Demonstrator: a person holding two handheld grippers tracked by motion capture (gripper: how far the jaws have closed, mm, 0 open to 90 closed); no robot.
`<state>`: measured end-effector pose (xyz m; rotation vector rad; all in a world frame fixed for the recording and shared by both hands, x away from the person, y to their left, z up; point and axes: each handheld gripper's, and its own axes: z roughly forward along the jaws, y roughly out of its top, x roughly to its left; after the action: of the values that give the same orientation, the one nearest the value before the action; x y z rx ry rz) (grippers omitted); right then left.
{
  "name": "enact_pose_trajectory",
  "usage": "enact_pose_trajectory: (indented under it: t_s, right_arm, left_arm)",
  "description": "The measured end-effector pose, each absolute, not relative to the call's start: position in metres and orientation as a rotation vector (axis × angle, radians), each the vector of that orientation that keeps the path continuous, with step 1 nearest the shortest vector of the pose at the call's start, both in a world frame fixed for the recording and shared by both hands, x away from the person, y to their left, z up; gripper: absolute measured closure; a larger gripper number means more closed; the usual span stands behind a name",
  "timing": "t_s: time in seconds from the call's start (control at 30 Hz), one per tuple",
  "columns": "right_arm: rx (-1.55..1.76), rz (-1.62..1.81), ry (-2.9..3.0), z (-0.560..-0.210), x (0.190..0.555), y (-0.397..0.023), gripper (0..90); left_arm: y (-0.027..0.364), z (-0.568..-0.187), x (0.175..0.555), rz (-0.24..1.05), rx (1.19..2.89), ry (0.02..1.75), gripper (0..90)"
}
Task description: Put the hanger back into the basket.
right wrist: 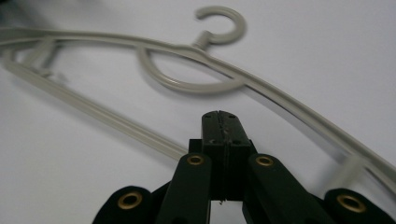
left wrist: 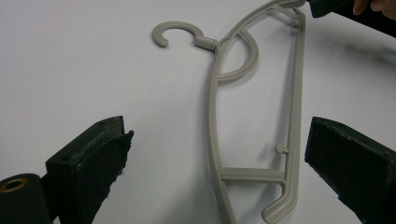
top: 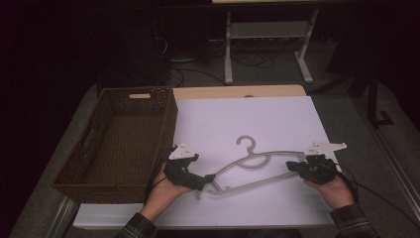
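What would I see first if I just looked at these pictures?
A grey hanger lying flat on the white sheet in the middle of the table, its hook pointing away from the person. Black tongs sit at each end of it: the left tongs are spread wide around one end, and the right tongs are pressed shut at the other. A big brown basket stands to the left.
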<state>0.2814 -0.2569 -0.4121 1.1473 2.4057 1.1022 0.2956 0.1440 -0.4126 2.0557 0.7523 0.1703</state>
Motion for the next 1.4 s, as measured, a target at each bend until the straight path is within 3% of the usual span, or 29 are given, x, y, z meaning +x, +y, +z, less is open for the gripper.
enact_pose_trajectory:
  t_s: [0.47,1.4]
  right_arm:
    - [0.936,1.109,2.551,-0.426,0.273,-0.201,89.6]
    - [0.913,0.988,2.608,-0.446,0.277,-0.192,89.6]
  left_arm:
    - [0.144,-0.416,0.296,0.182,2.069,0.748,5.3]
    - [0.143,-0.418,0.297,0.187,2.075,0.747,5.8]
